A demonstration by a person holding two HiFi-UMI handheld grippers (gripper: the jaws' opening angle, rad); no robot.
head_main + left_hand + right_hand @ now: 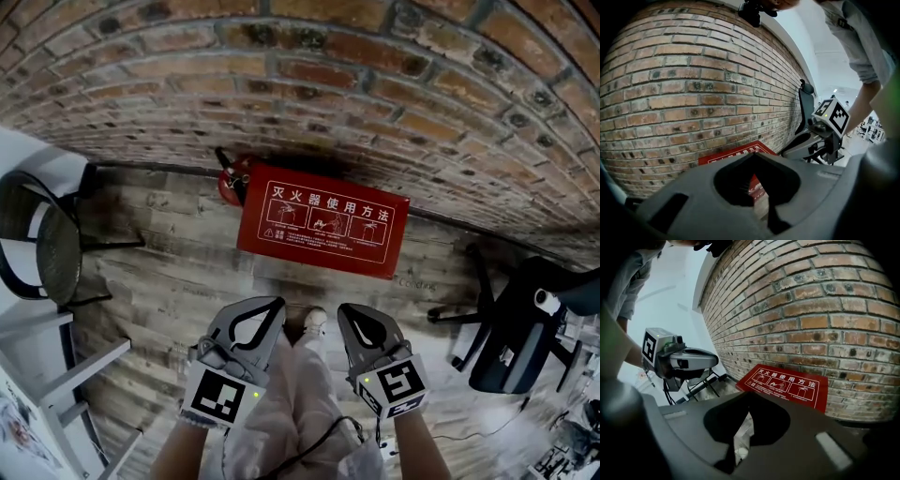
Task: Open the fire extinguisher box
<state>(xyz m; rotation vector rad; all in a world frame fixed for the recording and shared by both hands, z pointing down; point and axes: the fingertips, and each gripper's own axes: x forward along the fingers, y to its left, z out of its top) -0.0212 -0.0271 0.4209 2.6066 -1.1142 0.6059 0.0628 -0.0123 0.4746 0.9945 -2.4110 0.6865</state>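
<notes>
The rough red-brown brick wall (375, 84) rose directly behind the wide, low red metal fire extinguisher box (323, 222), which stood on the grey wooden plank floor (159, 281) at the wall's foot. A lid thrown up hard would likely strike the bricks and fall shut again. A red cylindrical fire extinguisher with a black handle (232, 178) stood just beside the box's left end, and a careless sweep on that side could knock it over. The left gripper (277, 305) and the right gripper (345, 309) hung side by side, near the box but clear of it. The fingers of each were closed together with nothing between them. Closed tips would probably skid off the smooth painted lid rather than catch its edge, so they would need to part or hook under a lip first. The box looked shut. Its sloping top face was a clean, glossy red with a row of white Chinese characters above three small white instruction panels. No handle or latch could be made out from any view.
</notes>
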